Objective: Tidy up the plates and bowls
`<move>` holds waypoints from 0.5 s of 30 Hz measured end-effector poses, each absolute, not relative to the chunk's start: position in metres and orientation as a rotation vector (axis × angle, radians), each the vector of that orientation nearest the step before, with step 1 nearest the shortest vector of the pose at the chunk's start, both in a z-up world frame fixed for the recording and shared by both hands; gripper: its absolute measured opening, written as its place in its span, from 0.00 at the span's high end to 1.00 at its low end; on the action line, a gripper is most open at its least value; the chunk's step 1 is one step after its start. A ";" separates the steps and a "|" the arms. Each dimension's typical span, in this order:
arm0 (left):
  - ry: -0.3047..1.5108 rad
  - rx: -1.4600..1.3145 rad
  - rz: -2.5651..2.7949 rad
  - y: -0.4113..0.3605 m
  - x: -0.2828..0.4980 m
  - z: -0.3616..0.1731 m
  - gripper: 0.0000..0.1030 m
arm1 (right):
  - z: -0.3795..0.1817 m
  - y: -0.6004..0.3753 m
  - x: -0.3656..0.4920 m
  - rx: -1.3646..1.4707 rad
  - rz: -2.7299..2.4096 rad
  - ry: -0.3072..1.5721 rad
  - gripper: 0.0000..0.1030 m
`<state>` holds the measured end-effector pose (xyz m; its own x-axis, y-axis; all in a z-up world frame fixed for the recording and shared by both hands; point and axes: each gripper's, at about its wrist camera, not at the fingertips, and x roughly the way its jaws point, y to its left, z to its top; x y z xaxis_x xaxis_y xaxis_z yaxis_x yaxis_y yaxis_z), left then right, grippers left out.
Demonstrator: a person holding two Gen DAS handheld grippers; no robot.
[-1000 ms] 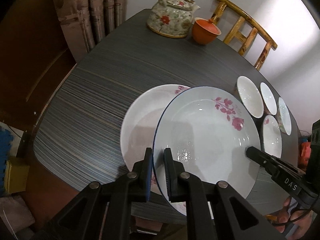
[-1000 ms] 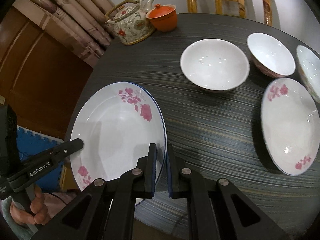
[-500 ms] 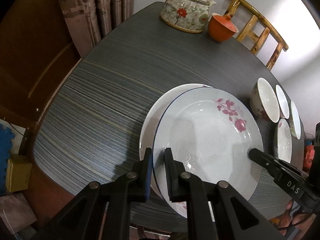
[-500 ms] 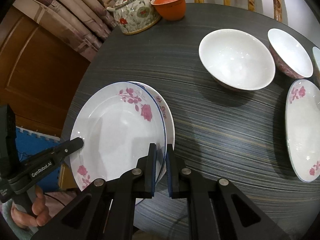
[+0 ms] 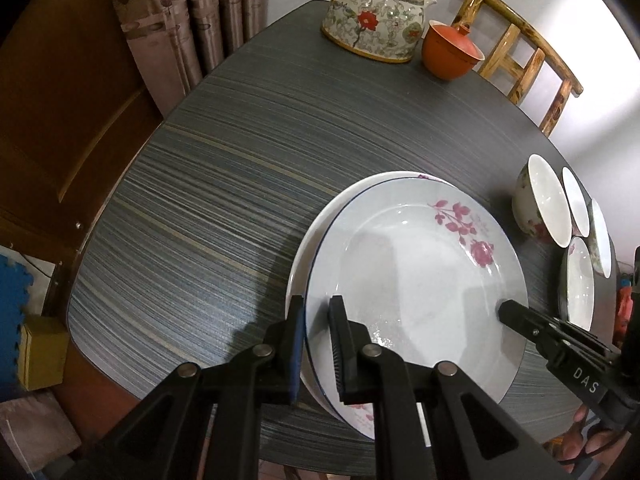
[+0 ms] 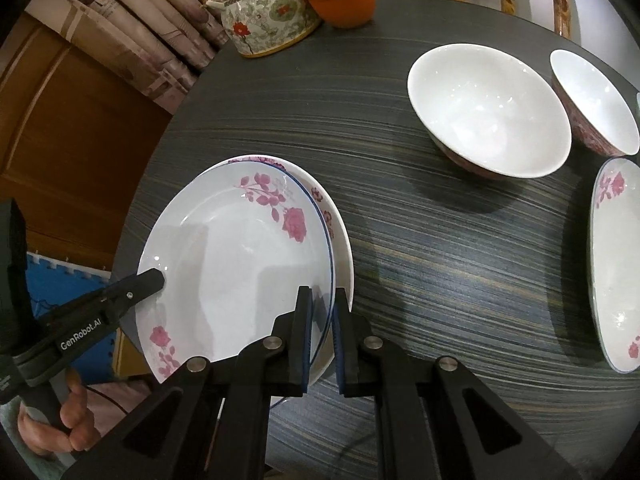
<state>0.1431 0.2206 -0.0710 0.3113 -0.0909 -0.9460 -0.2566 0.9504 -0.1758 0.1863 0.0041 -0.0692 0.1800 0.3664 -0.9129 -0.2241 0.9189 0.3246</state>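
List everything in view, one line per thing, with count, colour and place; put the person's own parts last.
Held plate: one, white with pink flowers and a blue rim, over the lower plate, gripped at opposite edges.
Lower plate: one, white with pink flowers, on the table under the held plate.
Third plate: one, white with pink flowers, right edge of the table.
Bowls: at least three, white inside, pink pattern outside, far right.
Teapot: one, floral, far end.
Lidded cup: one, orange, beside the teapot.
Table: one, dark striped.
Chair: one, wooden, behind the table.
Curtain: beige, far left.
Left gripper: black, shut on the held plate.
Right gripper: black, shut on the held plate.
Hand: one, holding the left gripper.
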 end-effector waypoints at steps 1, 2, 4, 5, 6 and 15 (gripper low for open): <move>1.256 -0.318 0.111 0.221 0.143 -0.071 0.88 | -0.070 0.004 0.186 0.131 0.418 1.327 0.90; 1.258 -0.318 0.111 0.221 0.143 -0.071 0.88 | -0.070 0.003 0.186 0.138 0.426 1.332 0.90; 1.263 -0.316 0.114 0.221 0.144 -0.071 0.88 | -0.070 0.003 0.186 0.142 0.426 1.333 0.88; 1.265 -0.317 0.116 0.221 0.144 -0.071 0.88 | -0.070 0.004 0.186 0.141 0.424 1.334 0.88; 1.268 -0.316 0.117 0.221 0.144 -0.071 0.88 | -0.071 0.004 0.186 0.142 0.420 1.336 0.88; 1.291 -0.303 0.135 0.218 0.150 -0.072 0.87 | -0.067 0.007 0.188 0.134 0.424 1.353 0.85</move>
